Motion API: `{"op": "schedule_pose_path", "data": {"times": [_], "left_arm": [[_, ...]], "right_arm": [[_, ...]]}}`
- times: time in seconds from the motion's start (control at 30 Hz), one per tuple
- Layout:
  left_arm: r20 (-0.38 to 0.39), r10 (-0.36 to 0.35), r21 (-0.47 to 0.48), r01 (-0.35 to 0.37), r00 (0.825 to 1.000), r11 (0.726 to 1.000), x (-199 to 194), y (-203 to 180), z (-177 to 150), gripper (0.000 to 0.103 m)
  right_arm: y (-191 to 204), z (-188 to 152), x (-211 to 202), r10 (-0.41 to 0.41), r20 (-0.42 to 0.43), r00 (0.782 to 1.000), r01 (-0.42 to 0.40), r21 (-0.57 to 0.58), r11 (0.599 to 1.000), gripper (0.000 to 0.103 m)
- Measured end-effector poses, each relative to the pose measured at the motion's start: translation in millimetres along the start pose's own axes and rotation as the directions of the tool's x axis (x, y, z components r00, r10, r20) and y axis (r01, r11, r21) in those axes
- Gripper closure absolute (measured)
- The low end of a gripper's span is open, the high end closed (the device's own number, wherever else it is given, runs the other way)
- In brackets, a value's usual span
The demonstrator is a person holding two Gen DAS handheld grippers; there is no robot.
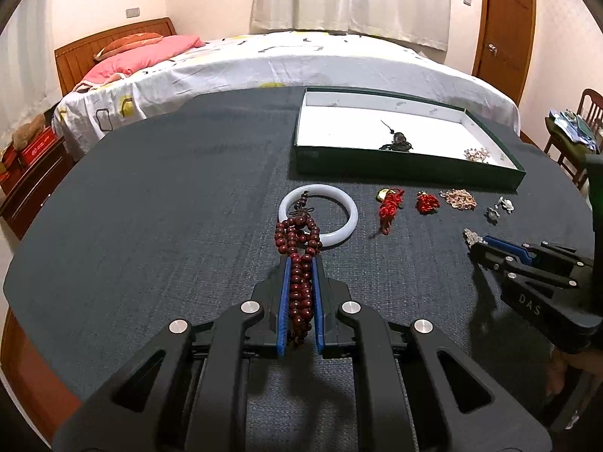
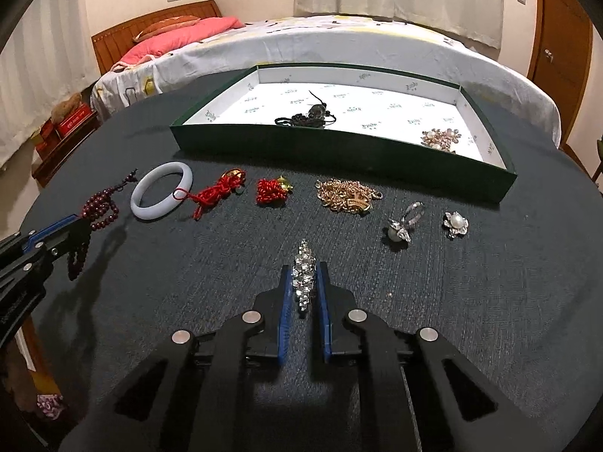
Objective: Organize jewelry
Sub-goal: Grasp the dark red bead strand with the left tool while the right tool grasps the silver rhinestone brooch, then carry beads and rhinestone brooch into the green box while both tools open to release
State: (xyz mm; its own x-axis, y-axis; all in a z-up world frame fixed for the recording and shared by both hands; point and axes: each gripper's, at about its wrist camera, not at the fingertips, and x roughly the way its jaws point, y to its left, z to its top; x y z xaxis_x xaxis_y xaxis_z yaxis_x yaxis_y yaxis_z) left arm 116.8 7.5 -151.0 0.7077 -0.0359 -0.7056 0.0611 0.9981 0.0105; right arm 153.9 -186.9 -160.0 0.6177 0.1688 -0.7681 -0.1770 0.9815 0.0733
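Note:
My left gripper (image 1: 300, 260) is shut on a dark red bead strand (image 1: 298, 241), held just above the cloth in front of a pale jade bangle (image 1: 348, 213). My right gripper (image 2: 303, 265) is shut on a crystal brooch (image 2: 304, 275). A green tray with white lining (image 2: 339, 147) stands behind; it holds a black cord pendant (image 2: 305, 116) and a pearl flower brooch (image 2: 439, 139). In a row in front of the tray lie a red knotted cord (image 2: 213, 194), a red bead cluster (image 2: 269, 191), a gold chain (image 2: 348, 195), a pearl ring (image 2: 403, 226) and a pearl brooch (image 2: 455, 223).
The round table is covered with a dark grey cloth (image 2: 188, 301). A bed (image 1: 301, 60) runs behind the table. A wooden chair (image 1: 576, 132) stands at the right and a low cabinet (image 1: 30, 173) at the left.

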Motion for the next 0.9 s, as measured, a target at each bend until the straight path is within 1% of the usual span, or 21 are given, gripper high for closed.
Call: {"op": "schedule_pose_path", "data": {"times": [0.23, 0.43, 0.67, 0.77, 0.9], "left_arm": [[0.013, -0.009, 0.011, 0.009, 1.000, 1.000, -5, -6, 1, 0.092], [0.041, -0.035, 0.020, 0.034, 0.999, 0.999, -13, -14, 12, 0.092], [0.093, -0.096, 0.053, 0.091, 0.991, 0.994, -12, -35, 45, 0.092], [0.117, -0.112, 0.073, 0.104, 0.987, 0.992, -5, -44, 65, 0.092], [0.133, -0.125, 0.083, 0.115, 0.983, 0.990, 11, -52, 90, 0.092]], "right_arm": [[-7, -2, -16, 0.008, 0.035, 0.999, -0.009, 0.026, 1.000, 0.090], [-15, 12, -35, 0.019, 0.088, 0.996, -0.024, 0.055, 0.998, 0.090], [-25, 40, -45, 0.014, 0.151, 0.988, -0.024, 0.070, 0.997, 0.090], [-32, 56, -44, 0.012, 0.171, 0.985, -0.027, 0.081, 0.996, 0.090], [-38, 79, -38, -0.006, 0.202, 0.979, -0.009, 0.075, 0.997, 0.090]]}}
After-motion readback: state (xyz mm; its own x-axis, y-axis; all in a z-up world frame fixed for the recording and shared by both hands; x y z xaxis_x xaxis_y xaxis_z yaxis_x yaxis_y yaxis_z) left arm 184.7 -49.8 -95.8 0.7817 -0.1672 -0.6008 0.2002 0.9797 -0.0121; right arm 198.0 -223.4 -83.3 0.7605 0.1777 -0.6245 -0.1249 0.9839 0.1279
